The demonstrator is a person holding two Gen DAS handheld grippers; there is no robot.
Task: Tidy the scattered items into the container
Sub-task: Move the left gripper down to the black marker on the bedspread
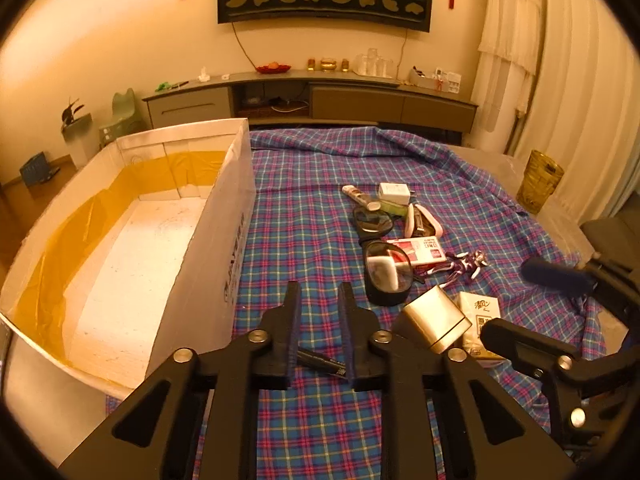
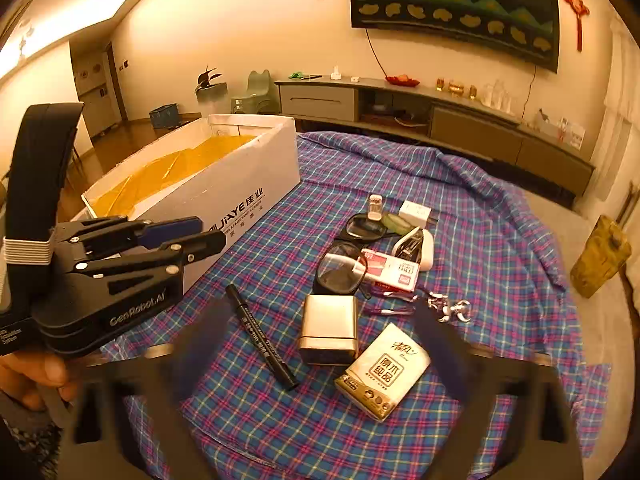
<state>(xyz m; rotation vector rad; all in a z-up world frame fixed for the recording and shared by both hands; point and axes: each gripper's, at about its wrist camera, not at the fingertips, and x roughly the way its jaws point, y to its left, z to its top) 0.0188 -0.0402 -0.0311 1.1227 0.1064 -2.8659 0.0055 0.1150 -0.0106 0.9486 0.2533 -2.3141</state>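
A white cardboard box (image 1: 240, 184) (image 2: 240, 188), lined with yellow tape, stands open on the left of the plaid cloth (image 1: 304, 216). A black marker (image 1: 320, 362) (image 2: 260, 336) lies just under my left gripper (image 1: 319, 304) (image 2: 204, 234), whose jaws stand a narrow gap apart with nothing between them. My right gripper (image 2: 320, 320) (image 1: 532, 308) is blurred and open wide above a metallic gold case (image 2: 328, 324) (image 1: 436, 316) and a tissue pack (image 2: 384, 372). Behind these lie black glasses (image 2: 344, 264), a red-and-white packet (image 2: 392, 270), a small figurine (image 2: 448, 306) and a white charger (image 2: 416, 212).
A white oval case (image 2: 420, 248) and a small tube (image 2: 375, 206) lie at the far end of the pile. An amber glass vase (image 1: 540, 182) stands at the table's right edge. A low TV cabinet (image 1: 312, 100) runs along the far wall. A hand (image 2: 32, 372) holds the left gripper.
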